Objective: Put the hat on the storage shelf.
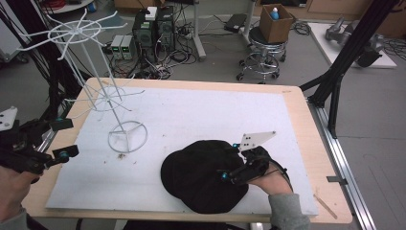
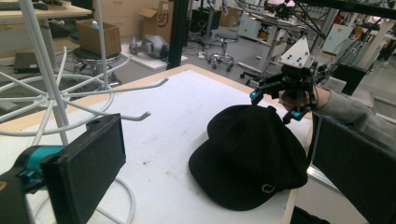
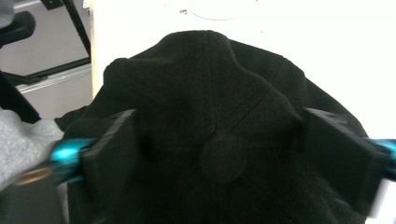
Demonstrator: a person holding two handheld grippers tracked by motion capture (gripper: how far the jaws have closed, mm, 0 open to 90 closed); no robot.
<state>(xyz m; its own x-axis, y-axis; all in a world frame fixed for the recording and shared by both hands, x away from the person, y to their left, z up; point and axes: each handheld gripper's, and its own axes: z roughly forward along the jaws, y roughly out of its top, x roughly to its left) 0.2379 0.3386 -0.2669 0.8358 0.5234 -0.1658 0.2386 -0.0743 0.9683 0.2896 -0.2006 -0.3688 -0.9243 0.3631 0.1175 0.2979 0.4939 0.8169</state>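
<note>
A black cap [image 1: 198,179] lies on the white board [image 1: 191,112] near the table's front edge, brim toward the person. My right gripper [image 1: 229,161] is open at the cap's right side. In the right gripper view its two pads [image 3: 116,140] straddle the cap's crown [image 3: 210,93], with the top button between them. My left gripper [image 1: 63,137] is open and holds nothing at the table's left edge, its pads [image 2: 88,163] pointing across the board toward the cap [image 2: 252,154] and the right gripper [image 2: 271,106]. A white wire rack [image 1: 127,136] stands at the board's left.
The rack's thin arms [image 2: 116,100] spread out over the board's left side. Bare wooden table edge [image 1: 318,158] runs along the right. Behind the table are a stool [image 1: 262,55] with a cardboard box [image 1: 275,21], computer towers [image 1: 153,28] and a black frame leg [image 1: 344,57].
</note>
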